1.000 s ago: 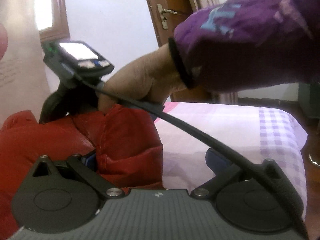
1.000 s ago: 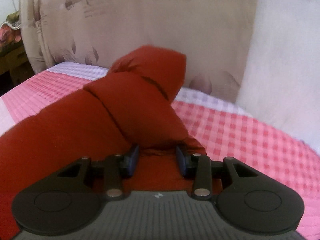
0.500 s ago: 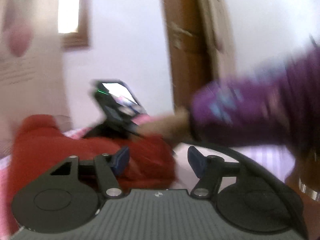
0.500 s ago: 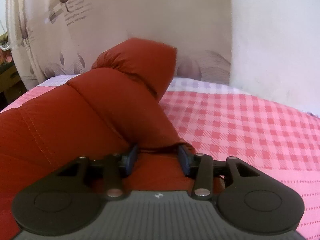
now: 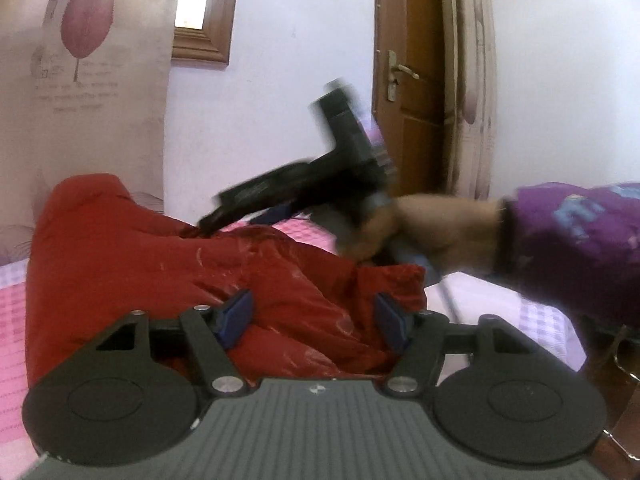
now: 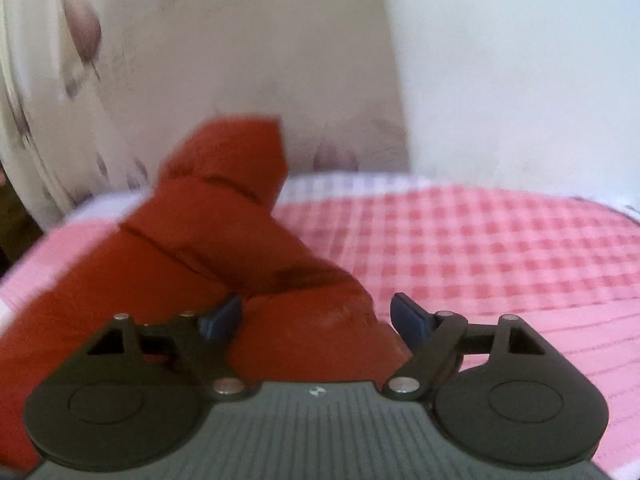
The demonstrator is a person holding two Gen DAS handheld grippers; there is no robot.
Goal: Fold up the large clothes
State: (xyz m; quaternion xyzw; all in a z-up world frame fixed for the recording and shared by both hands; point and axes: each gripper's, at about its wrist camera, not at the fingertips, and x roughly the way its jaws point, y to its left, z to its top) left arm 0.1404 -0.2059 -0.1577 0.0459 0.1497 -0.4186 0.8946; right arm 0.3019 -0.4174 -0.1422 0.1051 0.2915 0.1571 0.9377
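Left hand-held gripper (image 5: pixel 314 318) spread wide, blue pads either side of a crumpled ridge of the puffy red quilted jacket (image 5: pixel 168 264) but not pinching anything, so released for now. Right hand-held gripper (image 6: pixel 316 320) same deal, splayed open with a fold of that jacket bulging up between the pads; left pad (image 6: pixel 220 316) looks to be touching fabric, right pad clear of it. Also visible from the left camera, blurred, with the purple-sleeved hand (image 5: pixel 400 228) wrapped round its handle just above the cloth. Jacket itself heaped on the pink-and-white checked bedsheet (image 6: pixel 480 248), one sleeve or corner poking upward in a stubby tube, rest slumped toward the near-left side. Probably mid-regrasp after dropping a fold over. Best bet next: sink both sets of pads deep over a stitched seam rather than a fat baffle, since slippery padded shell like this tends to squirt out of a shallow pinch. Then lift both ends level and lay it down slow, pressing air out, otherwise springs right back open. Fabric-wise: glossy, slightly crinkly outer, plasticky sheen on the near side, stitched channels giving chunky rounded segments. Sheet underneath flat, matte, woven-looking, decent friction, so likely no sliding around while dragging.
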